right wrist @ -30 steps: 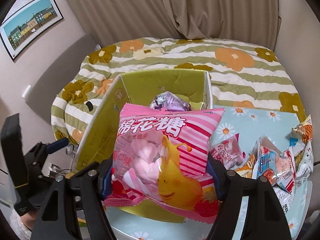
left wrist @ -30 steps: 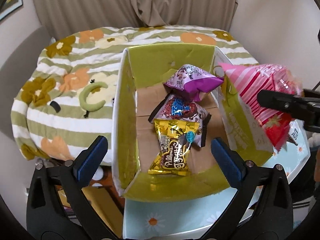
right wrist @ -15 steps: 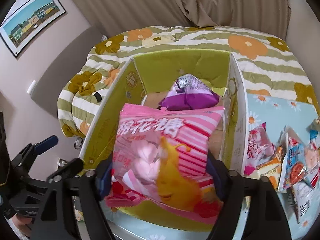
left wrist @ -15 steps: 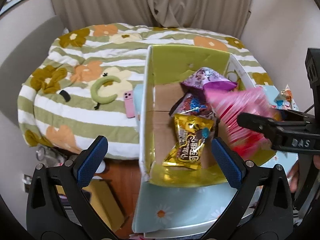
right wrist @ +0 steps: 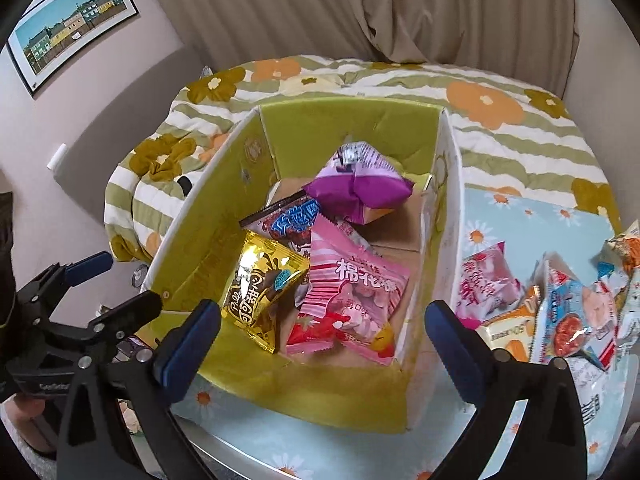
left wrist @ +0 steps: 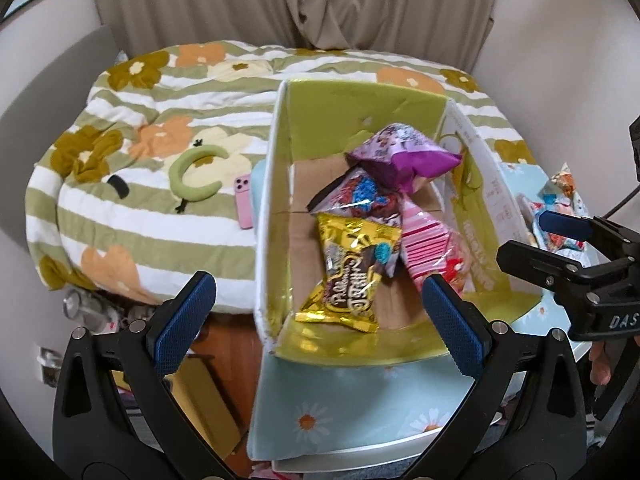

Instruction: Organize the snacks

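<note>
Four crinkly foil packets lie in the green-lined cardboard box (right wrist: 448, 184); the striped pink marshmallow bag (right wrist: 352, 296) overlaps the gold one (right wrist: 260, 288). Both the left gripper (left wrist: 316, 320) and the right gripper (right wrist: 320, 340) gape wide, holding nothing.

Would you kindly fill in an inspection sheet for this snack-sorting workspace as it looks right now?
Surface: table with daisy-print blue cloth.
Job's things: green-lined cardboard box holds a pink marshmallow bag, gold chocolate bag, purple bag and a red-blue packet; unsorted snack pile lies right of the box.
Clutter: pink phone and green C-shaped plush on the quilt.
Grippers: left gripper and right gripper open, empty.
Cables: a thin dark one at the right edge.
Surroundings: flowered striped quilt, curtain, framed picture.
</note>
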Tool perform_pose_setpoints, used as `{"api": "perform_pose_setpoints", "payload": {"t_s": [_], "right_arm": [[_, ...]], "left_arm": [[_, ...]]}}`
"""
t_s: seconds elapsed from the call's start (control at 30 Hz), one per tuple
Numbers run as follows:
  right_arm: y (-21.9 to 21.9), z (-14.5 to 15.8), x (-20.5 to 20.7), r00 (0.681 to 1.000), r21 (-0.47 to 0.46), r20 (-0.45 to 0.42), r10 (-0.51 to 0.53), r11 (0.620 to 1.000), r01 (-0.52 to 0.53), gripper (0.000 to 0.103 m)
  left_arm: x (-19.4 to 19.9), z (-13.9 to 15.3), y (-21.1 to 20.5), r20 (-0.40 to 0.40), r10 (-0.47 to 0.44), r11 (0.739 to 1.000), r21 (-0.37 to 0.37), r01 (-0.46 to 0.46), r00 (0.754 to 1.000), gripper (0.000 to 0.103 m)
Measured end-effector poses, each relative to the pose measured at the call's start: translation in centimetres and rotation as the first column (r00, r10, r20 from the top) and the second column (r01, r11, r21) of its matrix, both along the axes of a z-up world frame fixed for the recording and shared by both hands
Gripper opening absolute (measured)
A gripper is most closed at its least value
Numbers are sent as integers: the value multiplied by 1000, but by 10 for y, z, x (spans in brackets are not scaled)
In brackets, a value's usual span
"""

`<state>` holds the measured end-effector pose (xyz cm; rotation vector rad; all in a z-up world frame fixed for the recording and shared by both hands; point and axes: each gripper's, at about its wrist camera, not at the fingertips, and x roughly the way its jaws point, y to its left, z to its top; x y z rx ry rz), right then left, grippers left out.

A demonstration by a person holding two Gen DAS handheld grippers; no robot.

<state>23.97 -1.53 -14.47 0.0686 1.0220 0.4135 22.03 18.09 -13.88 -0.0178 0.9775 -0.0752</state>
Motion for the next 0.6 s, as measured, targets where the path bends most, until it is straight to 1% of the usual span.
{"api": "perform_pose_setpoints", "payload": {"t_s": [0.13,0.33,0.5,0.6], "right_arm": [[-7,14,-7,999,-6,52,-12,1000,12,102],[-36,35,-14,994,29,104,-46,999,43,102],[-80,51,-24,984,30,158,-84,996,80,102],[-116,60,-31,974,9,196,-113,993,114,102]], "left_arm": [[1,9,-12,23,-28,1000,-4,28,999,102],[-1,30,-40,72,-65,998,-11,66,995,102],[-3,44,-83,113,-93,995,-19,95,989,102],[-5,50,-122,135,-118,992,-21,122,984,102]]}}
